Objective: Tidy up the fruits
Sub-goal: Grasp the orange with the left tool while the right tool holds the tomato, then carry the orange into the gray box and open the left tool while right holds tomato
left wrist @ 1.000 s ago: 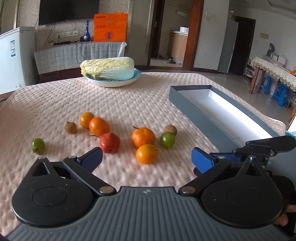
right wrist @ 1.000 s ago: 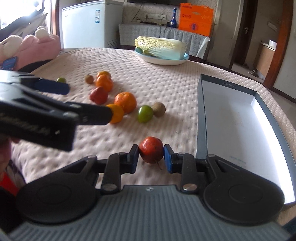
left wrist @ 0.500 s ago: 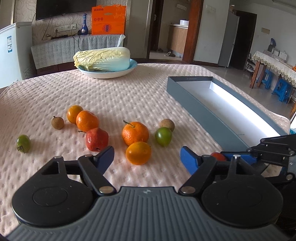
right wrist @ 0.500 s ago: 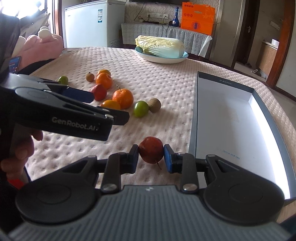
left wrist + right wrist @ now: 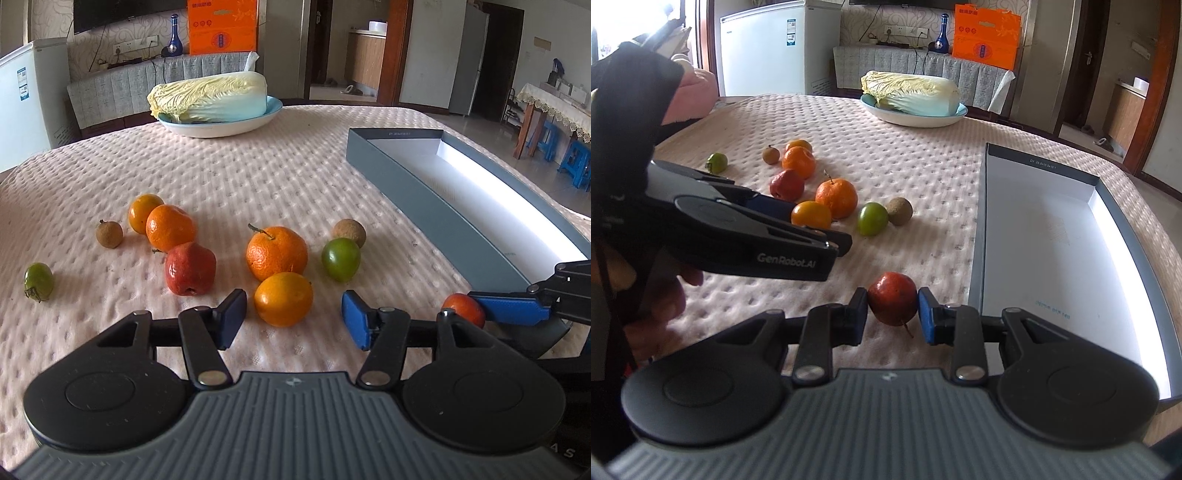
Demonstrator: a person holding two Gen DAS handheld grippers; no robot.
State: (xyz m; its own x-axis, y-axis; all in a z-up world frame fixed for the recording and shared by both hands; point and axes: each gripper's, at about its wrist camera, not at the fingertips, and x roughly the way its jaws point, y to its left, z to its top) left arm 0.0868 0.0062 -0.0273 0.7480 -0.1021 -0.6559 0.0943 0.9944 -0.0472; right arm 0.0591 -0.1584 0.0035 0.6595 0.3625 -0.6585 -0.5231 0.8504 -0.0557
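My right gripper [image 5: 892,314] is shut on a small red apple [image 5: 892,303] and holds it just above the cloth beside the grey box [image 5: 977,236]; the apple also shows in the left wrist view [image 5: 463,310]. My left gripper [image 5: 293,319] is open, its jaws either side of a smooth orange [image 5: 283,299] that lies on the cloth just ahead of them. Beyond lie a stemmed tangerine [image 5: 277,253], a second red apple [image 5: 190,268], a green fruit [image 5: 340,258], a brown longan [image 5: 349,232] and more fruit to the left.
The white-lined grey box [image 5: 436,206] lies along the table's right side. A plate with a napa cabbage [image 5: 210,98] stands at the back. The left gripper's body [image 5: 738,229] crosses the left of the right wrist view. The pink cloth [image 5: 258,170] covers the table.
My left gripper has moved forward and narrowed its opening around the smooth orange. My right gripper has kept hold of the red apple and shifted slightly toward the box.
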